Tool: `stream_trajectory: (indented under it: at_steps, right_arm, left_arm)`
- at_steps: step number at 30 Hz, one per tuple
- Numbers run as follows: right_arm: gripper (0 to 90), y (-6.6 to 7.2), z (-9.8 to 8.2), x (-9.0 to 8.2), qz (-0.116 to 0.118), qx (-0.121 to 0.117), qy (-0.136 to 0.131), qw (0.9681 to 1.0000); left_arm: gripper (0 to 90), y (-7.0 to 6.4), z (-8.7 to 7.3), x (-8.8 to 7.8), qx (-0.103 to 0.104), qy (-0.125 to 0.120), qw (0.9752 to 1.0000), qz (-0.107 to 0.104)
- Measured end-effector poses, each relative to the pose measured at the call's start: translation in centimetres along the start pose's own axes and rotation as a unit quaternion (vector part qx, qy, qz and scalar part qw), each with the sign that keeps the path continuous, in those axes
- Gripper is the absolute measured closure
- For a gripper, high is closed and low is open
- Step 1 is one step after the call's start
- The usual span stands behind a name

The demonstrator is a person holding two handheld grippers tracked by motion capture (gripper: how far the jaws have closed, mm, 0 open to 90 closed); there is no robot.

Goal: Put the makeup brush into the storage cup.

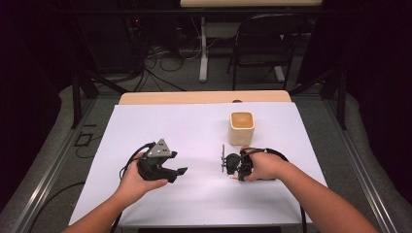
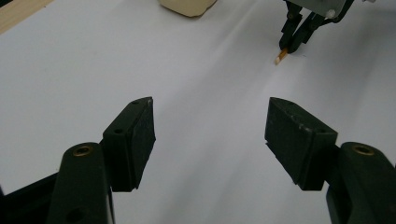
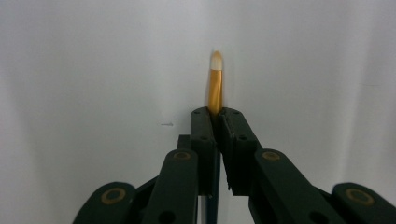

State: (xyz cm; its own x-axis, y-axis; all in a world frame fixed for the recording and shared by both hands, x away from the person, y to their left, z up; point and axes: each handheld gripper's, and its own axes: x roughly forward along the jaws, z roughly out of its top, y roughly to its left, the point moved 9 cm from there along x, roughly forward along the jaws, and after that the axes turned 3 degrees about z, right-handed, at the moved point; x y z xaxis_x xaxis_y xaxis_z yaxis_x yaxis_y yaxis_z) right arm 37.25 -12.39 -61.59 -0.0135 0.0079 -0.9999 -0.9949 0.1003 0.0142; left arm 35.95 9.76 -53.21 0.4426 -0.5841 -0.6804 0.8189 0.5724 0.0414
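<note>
A thin paintbrush (image 3: 215,84) with a gold ferrule and a pale tip sticks out from between the jaws of my right gripper (image 3: 217,114), which is shut on it. Its tip points down at the white sheet (image 1: 194,136). In the high view my right gripper (image 1: 234,175) stands right of centre, just in front of a cream square cup (image 1: 241,133). My left gripper (image 1: 180,174) hovers at the left, open, with nothing between its fingers (image 2: 135,140). From the left gripper view, the brush tip (image 2: 280,57) touches the sheet under the right gripper (image 2: 292,44).
The white sheet covers a wooden table (image 1: 204,97). The cream cup (image 2: 187,5) stands upright at the far right part of the sheet. Beyond the table are a black chair (image 1: 265,43), cables on the floor and a table leg (image 1: 203,48).
</note>
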Motion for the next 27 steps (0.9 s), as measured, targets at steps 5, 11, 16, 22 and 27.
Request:
stream_trajectory:
  at_steps: [5,11,16,22,27]
  right_arm:
    - [84.1,0.0,0.1,0.1,-0.004,-0.001,-0.006,1.0]
    - [84.2,0.0,0.2,0.0,-0.005,-0.003,-0.006,1.0]
    - [84.2,0.3,0.5,-0.6,-0.005,-0.003,-0.009,0.9999]
    - [84.3,0.3,0.8,-2.1,-0.009,-0.005,-0.017,0.9998]
    - [84.3,0.4,1.0,-3.1,-0.014,-0.008,-0.024,0.9996]
  left_arm:
    - [33.3,0.0,0.0,0.0,0.0,0.0,1.0,-0.001]
    - [33.2,0.0,0.0,0.1,0.0,0.0,1.0,-0.001]
    - [33.2,0.0,0.0,0.0,-0.001,0.0,1.0,-0.001]
    - [33.9,-0.1,0.0,0.0,0.0,-0.001,1.0,-0.002]
    - [34.0,-0.1,0.1,-0.1,-0.001,-0.002,1.0,-0.001]
